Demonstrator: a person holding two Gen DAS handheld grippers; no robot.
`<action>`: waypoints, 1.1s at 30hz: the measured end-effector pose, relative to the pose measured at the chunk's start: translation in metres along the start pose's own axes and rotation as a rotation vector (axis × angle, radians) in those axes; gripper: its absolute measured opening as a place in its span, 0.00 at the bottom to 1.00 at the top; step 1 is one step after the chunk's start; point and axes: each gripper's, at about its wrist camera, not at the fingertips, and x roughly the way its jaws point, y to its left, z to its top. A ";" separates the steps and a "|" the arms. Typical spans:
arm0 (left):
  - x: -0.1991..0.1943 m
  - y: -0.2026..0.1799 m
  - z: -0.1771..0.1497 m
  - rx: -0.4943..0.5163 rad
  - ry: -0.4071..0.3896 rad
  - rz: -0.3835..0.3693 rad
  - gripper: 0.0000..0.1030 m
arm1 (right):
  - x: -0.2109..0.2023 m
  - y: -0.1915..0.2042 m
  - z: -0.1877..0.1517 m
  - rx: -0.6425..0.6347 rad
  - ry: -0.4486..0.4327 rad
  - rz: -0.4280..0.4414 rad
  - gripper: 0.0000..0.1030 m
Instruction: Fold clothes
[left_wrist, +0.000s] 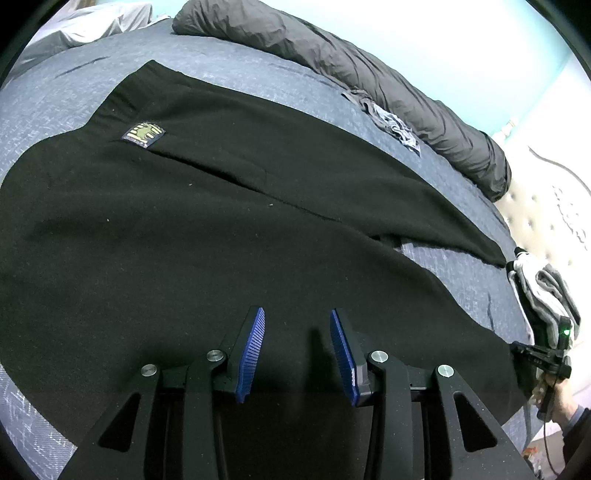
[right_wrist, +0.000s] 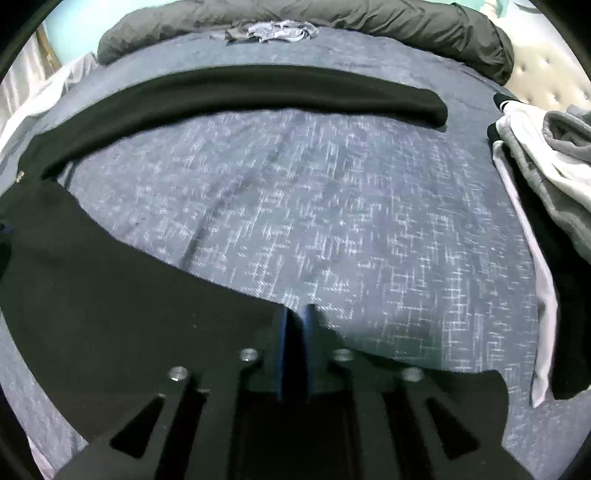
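- Black fleece trousers (left_wrist: 207, 229) lie spread across the grey-blue bed cover (right_wrist: 332, 229), legs splayed, one leg (right_wrist: 243, 92) arcing toward the far edge.
- The left gripper (left_wrist: 297, 350) hangs part-open and empty above the waist area.
- The right gripper (right_wrist: 295, 354) is blurred at the near leg's hem; jaws narrow, grip uncertain.
- Judged step: the first fold. Next, the near leg needs a firm pinch and a carry onto the far one.
- Only the left view shows the woven label (left_wrist: 143, 134); only the right shows the legs' full gap.

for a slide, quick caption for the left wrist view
Left gripper open above black trousers spread on a blue-grey bedspread.
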 end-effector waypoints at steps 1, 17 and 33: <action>0.000 0.000 0.000 0.000 0.001 0.000 0.39 | 0.002 0.000 0.001 -0.005 0.010 -0.017 0.42; 0.000 0.003 -0.002 -0.008 0.009 -0.004 0.39 | 0.010 0.048 0.009 -0.204 0.014 0.075 0.08; 0.000 -0.001 -0.003 0.003 0.012 -0.008 0.39 | -0.025 -0.062 -0.021 0.152 0.046 -0.116 0.64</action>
